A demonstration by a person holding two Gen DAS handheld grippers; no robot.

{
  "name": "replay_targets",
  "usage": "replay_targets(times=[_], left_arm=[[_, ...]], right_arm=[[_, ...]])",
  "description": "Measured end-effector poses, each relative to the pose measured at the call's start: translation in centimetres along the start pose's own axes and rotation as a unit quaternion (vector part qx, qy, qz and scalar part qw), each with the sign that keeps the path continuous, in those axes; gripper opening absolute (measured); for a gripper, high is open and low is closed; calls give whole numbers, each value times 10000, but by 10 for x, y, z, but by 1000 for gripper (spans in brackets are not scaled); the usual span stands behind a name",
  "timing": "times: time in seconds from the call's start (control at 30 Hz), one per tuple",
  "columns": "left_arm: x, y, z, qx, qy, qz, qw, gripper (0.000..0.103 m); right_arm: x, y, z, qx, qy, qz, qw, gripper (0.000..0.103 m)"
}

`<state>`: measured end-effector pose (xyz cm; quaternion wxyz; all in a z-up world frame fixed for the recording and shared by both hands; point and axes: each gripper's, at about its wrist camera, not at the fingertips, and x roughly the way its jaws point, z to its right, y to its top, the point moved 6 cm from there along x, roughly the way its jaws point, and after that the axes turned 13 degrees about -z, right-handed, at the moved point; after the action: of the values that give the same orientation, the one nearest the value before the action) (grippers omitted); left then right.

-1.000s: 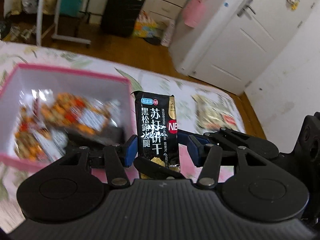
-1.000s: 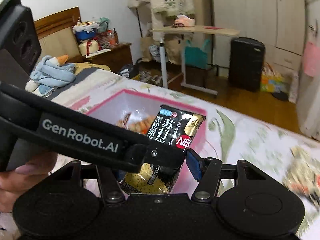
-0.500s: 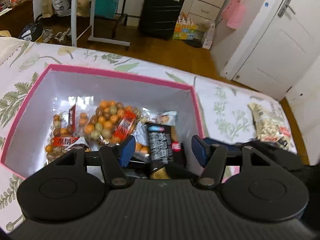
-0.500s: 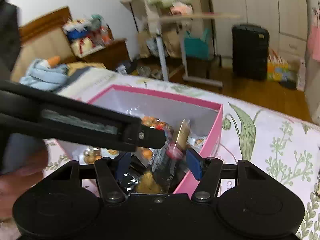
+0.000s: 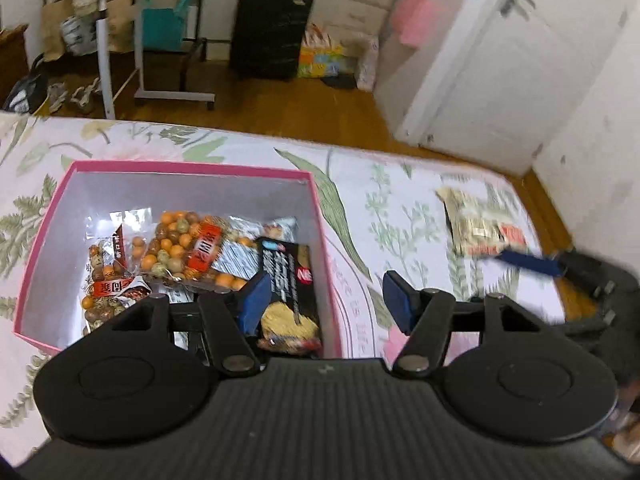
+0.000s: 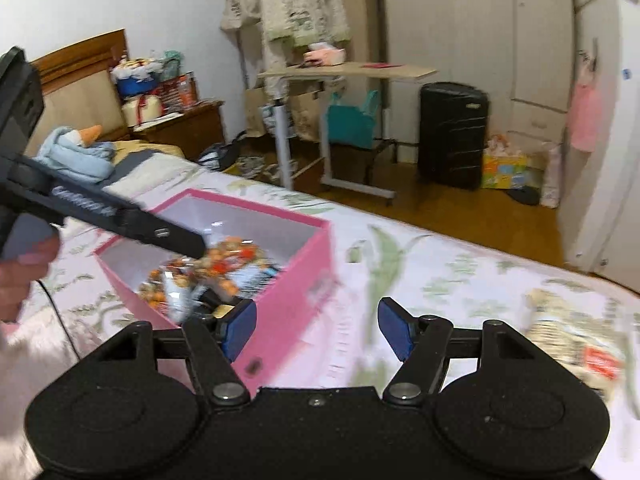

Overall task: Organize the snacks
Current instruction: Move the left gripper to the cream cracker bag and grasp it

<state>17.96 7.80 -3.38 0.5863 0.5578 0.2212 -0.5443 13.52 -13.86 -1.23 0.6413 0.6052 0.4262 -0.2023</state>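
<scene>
A black cracker packet [image 5: 290,280] lies in the near right corner of the pink box [image 5: 188,168], next to bags of orange and green coated nuts [image 5: 180,248]. My left gripper [image 5: 324,302] hangs open over the box's right wall with nothing between its pads. In the right wrist view my right gripper [image 6: 316,330] is just past the pink box [image 6: 288,292], over the bedspread. Its jaws are opening and nothing is between them. A beige snack packet [image 5: 480,228] lies on the bed to the right, also blurred [image 6: 572,340] in the right wrist view.
The box stands on a floral bedspread [image 5: 384,208] whose far edge drops to a wooden floor. A black suitcase [image 6: 452,136] and a rolling side table [image 6: 344,72] stand beyond. A person's hand [image 6: 20,272] grips the left tool at the left edge.
The black cracker packet, held upright between the grippers a second ago, has dropped into the pink box. Both grippers let go and stand wider. The right gripper swung right, off the box.
</scene>
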Motion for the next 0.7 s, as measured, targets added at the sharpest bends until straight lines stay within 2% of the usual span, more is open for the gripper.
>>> replay_targets(times=[0.07,0.33,0.47,0.5,0.57,0.7], left_arm=[[1,1,16,160,73,-98,9998,61],[31,15,92,879,-435,-616,9933,61],[56,29,122,1080,-518,-419,9919,61],[63,30,126,1122,-522,-425,9914,61],[79,34,133,1086,-524,-440,9917,61],[111,47,145,842,-624,-361,9938,60]], right_arm=[[-14,-3,19,130,-98,12,9999,72],[-54,-19,96,574,-635,-254,9960,72],[-55,-32,141,1116,-578,-288,9917,72],[-52,-37,155,1200,-688,-231,9901,73],[-44,-47,177,1390,-853,-168,9865,73],[-25,-62,220,1795,-834,-41,9802,73]])
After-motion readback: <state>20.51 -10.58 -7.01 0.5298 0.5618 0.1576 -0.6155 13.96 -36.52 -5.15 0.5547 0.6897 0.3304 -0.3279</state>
